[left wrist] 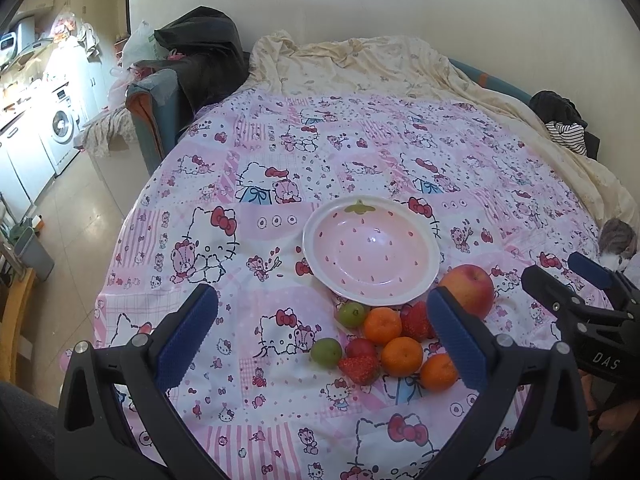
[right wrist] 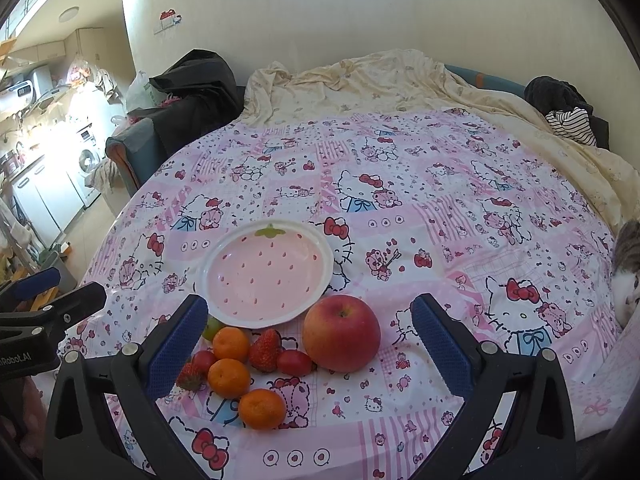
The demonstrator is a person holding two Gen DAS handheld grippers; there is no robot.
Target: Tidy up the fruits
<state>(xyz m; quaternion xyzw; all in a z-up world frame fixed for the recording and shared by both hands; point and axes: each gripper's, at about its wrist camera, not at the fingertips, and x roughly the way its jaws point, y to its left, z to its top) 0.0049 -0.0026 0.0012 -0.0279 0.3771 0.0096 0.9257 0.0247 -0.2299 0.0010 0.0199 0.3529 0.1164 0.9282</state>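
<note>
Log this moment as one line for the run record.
stage: before first pick | left gripper: open, empty | right gripper: open, empty | plate: no fruit | apple, oranges, strawberries: on cloth beside plate

Cream walls [right wrist: 360,12], a sunlit kitchen with washing machine [left wrist: 62,124], and tiled floor [left wrist: 76,216].

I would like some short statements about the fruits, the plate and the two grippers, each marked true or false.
1. The pink strawberry-patterned plate holds no fruit. True.
2. The big red apple lies on the plate. False: it rests on the pink cartoon-print cloth, beside the plate.
3. Three small orange mandarins lie on the cloth. True.
4. The left gripper grips a strawberry. False: it is open, holding nothing.
5. The right gripper is open. True.
</note>
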